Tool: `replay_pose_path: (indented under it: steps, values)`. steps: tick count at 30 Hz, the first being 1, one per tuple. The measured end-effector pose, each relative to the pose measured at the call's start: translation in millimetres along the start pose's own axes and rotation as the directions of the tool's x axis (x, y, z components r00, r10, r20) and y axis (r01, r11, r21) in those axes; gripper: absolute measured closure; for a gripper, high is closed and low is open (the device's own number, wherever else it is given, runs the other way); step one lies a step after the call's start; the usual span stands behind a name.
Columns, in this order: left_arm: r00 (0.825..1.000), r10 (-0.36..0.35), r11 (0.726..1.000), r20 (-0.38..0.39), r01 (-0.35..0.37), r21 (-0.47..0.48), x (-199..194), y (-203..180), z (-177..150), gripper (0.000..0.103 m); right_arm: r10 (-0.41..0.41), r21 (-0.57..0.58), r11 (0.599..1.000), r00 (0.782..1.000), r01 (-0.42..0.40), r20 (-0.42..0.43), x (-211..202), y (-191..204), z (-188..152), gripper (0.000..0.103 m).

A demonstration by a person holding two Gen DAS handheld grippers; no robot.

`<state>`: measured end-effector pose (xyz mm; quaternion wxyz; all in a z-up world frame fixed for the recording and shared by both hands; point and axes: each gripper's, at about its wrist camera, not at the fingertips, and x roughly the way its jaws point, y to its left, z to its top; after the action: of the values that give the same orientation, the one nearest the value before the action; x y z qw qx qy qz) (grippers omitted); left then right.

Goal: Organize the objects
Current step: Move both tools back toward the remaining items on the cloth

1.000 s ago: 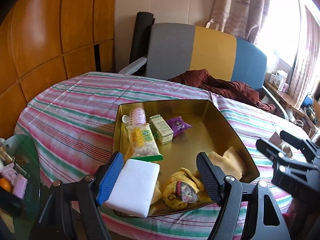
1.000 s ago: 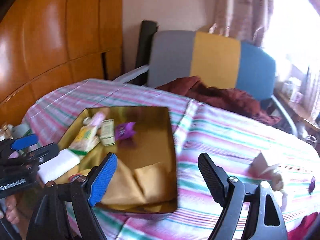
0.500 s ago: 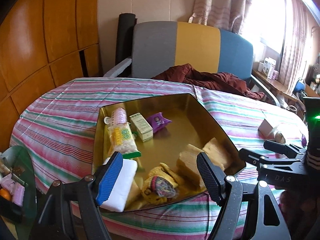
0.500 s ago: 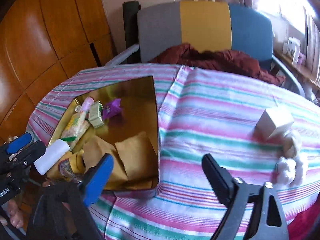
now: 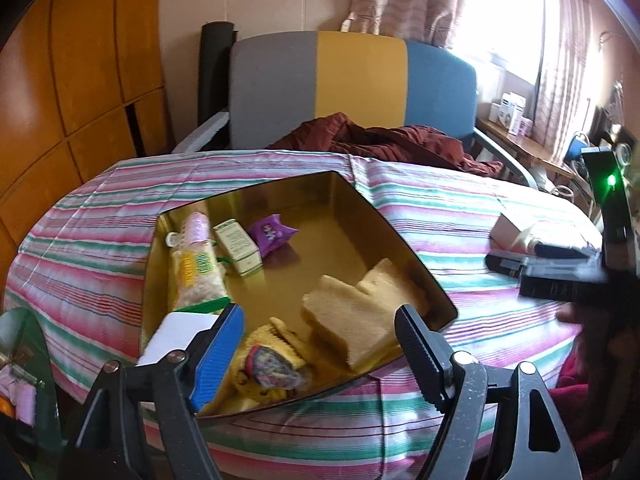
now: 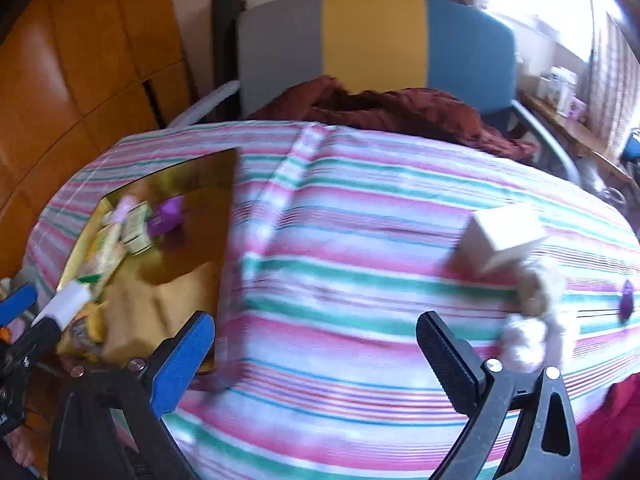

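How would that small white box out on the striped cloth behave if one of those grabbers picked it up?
The white box looks like thin cardboard, so probably light and easily crushed. Its flat faces should suit the pads, though the soft tablecloth beneath may let it tip when nudged.

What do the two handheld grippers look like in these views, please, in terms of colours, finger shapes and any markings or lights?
Both look alike: the left gripper and the right gripper have black, scuffed frames with silver bolts and cut-out slots. Each carries one blue textured pad and one black ribbed pad. Seen from the left wrist, the right gripper's black body shows a lit green light. No cables or sleeves are discernible.
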<state>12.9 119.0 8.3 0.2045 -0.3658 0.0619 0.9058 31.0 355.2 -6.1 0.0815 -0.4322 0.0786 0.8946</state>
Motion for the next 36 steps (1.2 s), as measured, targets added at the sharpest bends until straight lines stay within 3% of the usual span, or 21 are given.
replay_pose_path:
  steps: [6,10,12,14,17,19,26,36]
  values:
    - [0.999,-0.045,0.998,-0.013,0.045,0.052,4.2,-23.0,3.2,0.023,-0.170,0.068,0.983,0.985,0.168,0.020,-15.9,-79.2,17.4,0.000]
    - [0.996,-0.090,0.991,-0.025,0.092,0.100,7.7,-46.5,7.8,0.023,-0.277,0.241,0.934,0.960,0.263,0.026,-25.8,-156.2,18.1,0.000]
    - [0.994,-0.110,0.985,-0.028,0.112,0.128,8.5,-59.5,10.0,0.023,-0.324,0.374,0.878,0.946,0.298,0.007,-27.5,-199.3,6.9,0.000]
    - [0.990,-0.135,0.976,-0.035,0.139,0.167,10.7,-76.4,13.7,0.023,-0.348,0.515,0.795,0.937,0.319,-0.044,-24.6,-239.0,-13.0,0.000]
    - [0.983,-0.173,0.959,-0.057,0.181,0.218,19.4,-103.3,19.0,0.021,-0.281,0.699,0.660,0.954,0.273,-0.108,-23.0,-280.7,-36.9,0.000]
    - [0.978,-0.193,0.946,-0.083,0.208,0.247,28.8,-120.7,20.8,0.021,-0.276,0.732,0.627,0.955,0.267,-0.111,-25.5,-289.7,-42.0,0.000]
    - [0.952,-0.254,0.900,-0.174,0.298,0.319,65.0,-183.8,25.9,0.021,-0.188,0.714,0.669,0.976,0.209,-0.109,-15.1,-284.8,-36.7,0.000]
    - [0.891,-0.366,0.841,-0.268,0.440,0.316,106.2,-253.3,36.5,0.023,-0.156,0.749,0.642,0.984,0.167,-0.086,-20.2,-293.4,-41.5,0.000]
